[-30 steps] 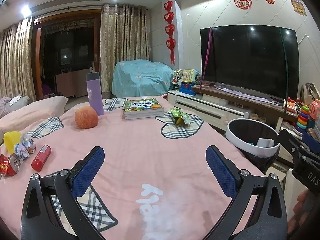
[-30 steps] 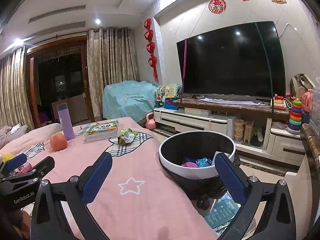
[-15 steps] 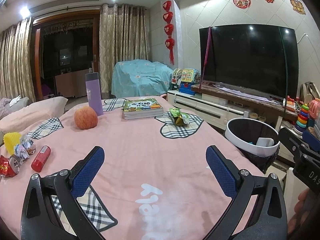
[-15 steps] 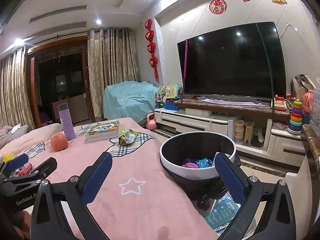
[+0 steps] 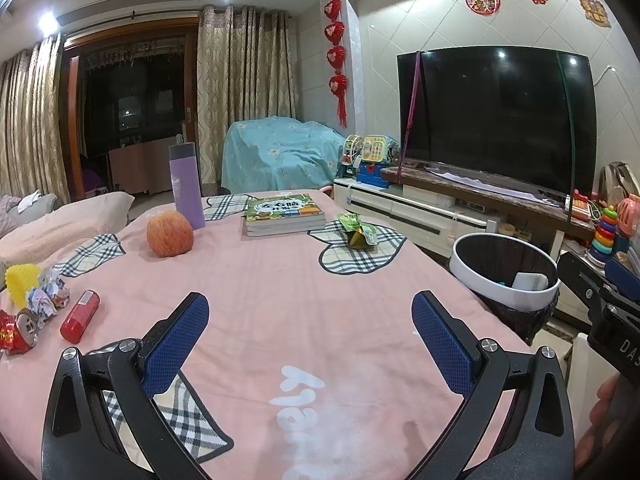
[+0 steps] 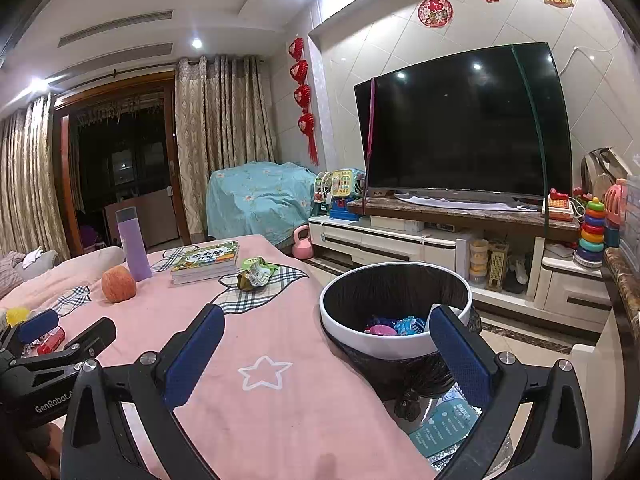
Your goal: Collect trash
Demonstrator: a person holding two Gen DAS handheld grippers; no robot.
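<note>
the left gripper (image 5: 310, 322) fills the bottom of the left view, jaws spread wide with nothing between the blue pads (image 5: 176, 342), above a pink cloth (image 5: 280, 280) covering the table. the right gripper (image 6: 326, 340) sits at the bottom of the right view, likewise released and empty, its left pad over the cloth and its right pad (image 6: 460, 354) in front of the bin (image 6: 340, 320).

trash lies at the far left edge of the left view: a crushed red can (image 5: 18, 330), crumpled wrappers (image 5: 46, 296) just above it, a yellow cup (image 5: 22, 284) touching the wrappers, and a red tube (image 5: 80, 316) just right of the can. a green wrapper (image 5: 356, 234) lies centre-right on a plaid heart patch (image 5: 352, 252), near the cloth's far edge.

an apple (image 5: 170, 234) sits left of centre, with a purple bottle (image 5: 186, 186) upright just behind it. books (image 5: 284, 214) are stacked to the bottle's right.

the bin stands beside the table at the right, white rim over a black liner; in the right view, pink and blue wrappers (image 6: 394, 325) lie at its bottom. a tv (image 6: 464, 124) occupies the upper right, a toy ring stack (image 6: 592, 232) at the right edge. part of a hand (image 5: 600, 412) shows at the lower right of the left view.
</note>
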